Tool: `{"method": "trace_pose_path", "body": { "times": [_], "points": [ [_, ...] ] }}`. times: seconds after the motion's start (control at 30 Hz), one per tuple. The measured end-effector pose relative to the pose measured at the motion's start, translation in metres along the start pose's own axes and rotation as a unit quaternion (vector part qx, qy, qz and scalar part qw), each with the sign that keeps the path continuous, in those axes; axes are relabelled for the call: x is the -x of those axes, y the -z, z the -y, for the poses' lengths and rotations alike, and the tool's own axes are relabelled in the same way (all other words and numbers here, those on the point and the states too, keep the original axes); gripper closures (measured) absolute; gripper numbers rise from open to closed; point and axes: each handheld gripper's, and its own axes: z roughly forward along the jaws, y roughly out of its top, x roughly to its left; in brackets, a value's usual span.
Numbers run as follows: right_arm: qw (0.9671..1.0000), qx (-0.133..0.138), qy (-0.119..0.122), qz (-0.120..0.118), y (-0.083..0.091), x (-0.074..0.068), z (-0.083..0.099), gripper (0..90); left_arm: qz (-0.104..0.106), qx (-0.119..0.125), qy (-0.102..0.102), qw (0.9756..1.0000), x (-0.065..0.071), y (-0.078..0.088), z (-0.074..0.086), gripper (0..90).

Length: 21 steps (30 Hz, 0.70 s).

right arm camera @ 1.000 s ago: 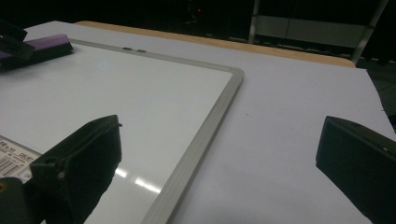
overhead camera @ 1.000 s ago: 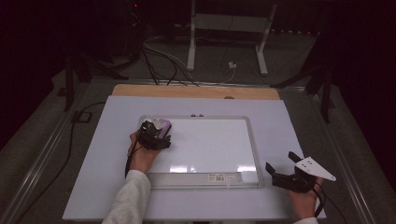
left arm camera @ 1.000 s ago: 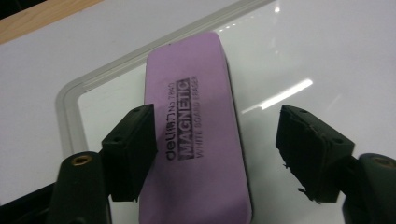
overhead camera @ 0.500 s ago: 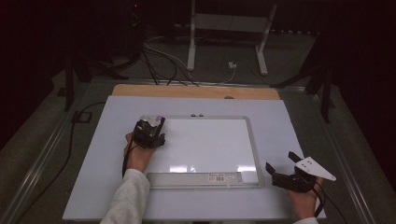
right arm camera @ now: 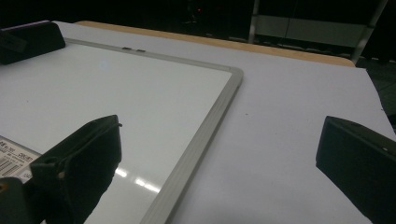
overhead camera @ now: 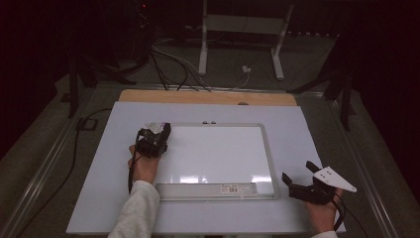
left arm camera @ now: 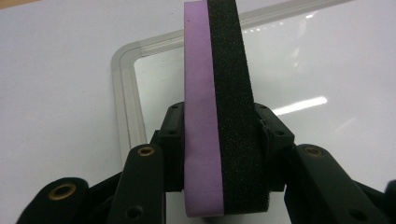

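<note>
At the left of the high view, the left gripper [overhead camera: 157, 136] sits over the upper left corner of the whiteboard [overhead camera: 218, 148], clamped on an eraser [left arm camera: 224, 116]. The left gripper view shows the eraser standing on edge between the jaws: a purple foam layer on its left and a coarse black felt-like layer on its right, with the whiteboard's rounded frame corner behind it. It looks light and soft, so it probably gives a little under the squeeze; the jaws press the two broad faces near its lower end, which seems the sensible hold, since the narrow edges would offer less bearing. The foam likely grips well and is unlikely to slip or break.

The whiteboard lies flat in the middle of the frame, glossy and clean, with ceiling light reflected near its lower edge, a tray strip [overhead camera: 205, 188] with a barcode label along the bottom, and a pale frame. It should be smooth and slick under the eraser.

At the lower right, the right gripper [overhead camera: 303, 184] rests just off the whiteboard's lower right corner, jaws spread wide and holding nothing.

The tabletop [overhead camera: 317, 134] is a plain white sheet over a wooden board. Beyond it the room is dark, with cables [overhead camera: 173, 64] on the floor and a metal stand [overhead camera: 242, 29].
</note>
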Motion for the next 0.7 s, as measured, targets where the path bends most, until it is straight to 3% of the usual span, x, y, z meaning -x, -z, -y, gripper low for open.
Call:
{"method": "trace_pose_path", "body": {
  "times": [0.37, 0.6, 0.7],
  "points": [
    [1.0000, 0.001, -0.001, 0.000, 0.000, 0.000, 0.000, 0.8, -0.024, -0.003, 0.033, 0.9992, -0.006, 0.002, 0.002, 63.1],
    [1.0000, 0.000, 0.000, -0.001, -0.001, -0.001, 0.000, 0.8, -0.038, -0.003, 0.062, 0.9973, -0.012, 0.004, 0.005, 63.1],
    [1.0000, -0.001, 0.001, -0.001, -0.001, -0.001, 0.000, 0.8, -0.044, -0.004, 0.071, 0.9965, -0.008, 0.004, 0.006, 63.2]
  ]
}}
